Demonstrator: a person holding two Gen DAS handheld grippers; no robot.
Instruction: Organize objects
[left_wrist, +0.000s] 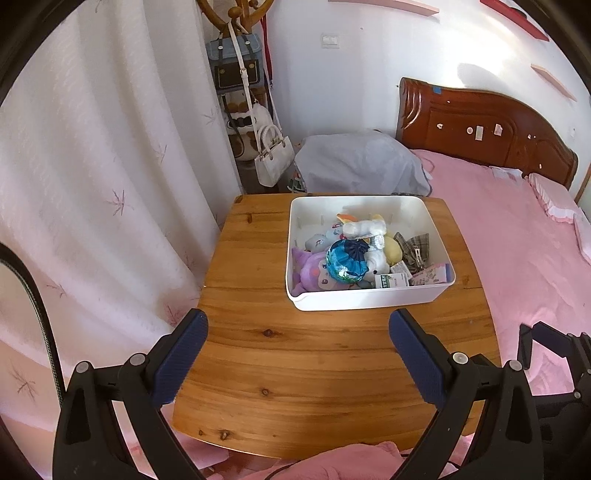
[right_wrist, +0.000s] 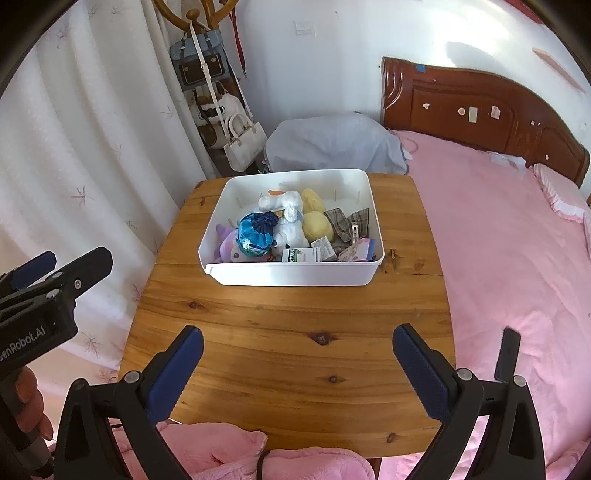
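Observation:
A white bin (left_wrist: 365, 298) (right_wrist: 295, 275) stands at the far right of a wooden table (left_wrist: 295, 369) (right_wrist: 288, 350). It holds a purple plush (left_wrist: 312, 271), a blue pouch (left_wrist: 345, 262) (right_wrist: 255, 236), a white plush (left_wrist: 365, 229) (right_wrist: 288, 221), yellow plush toys (right_wrist: 316, 218), a plaid bow (left_wrist: 415, 245) (right_wrist: 347, 221) and small boxes (left_wrist: 391, 278) (right_wrist: 301, 254). My left gripper (left_wrist: 299, 328) is open and empty above the table's near half. My right gripper (right_wrist: 297, 341) is open and empty there too. The left gripper also shows at the left edge of the right wrist view (right_wrist: 55, 266).
A pink bed (left_wrist: 517, 240) (right_wrist: 509, 221) with a dark wooden headboard (left_wrist: 480, 125) lies right of the table. White curtains (left_wrist: 92, 166) hang at the left. A coat stand with bags (left_wrist: 243, 92) (right_wrist: 210, 81) is behind. A grey covered bundle (left_wrist: 358, 162) sits behind the table. Pink fabric (right_wrist: 258, 458) lies at the near edge.

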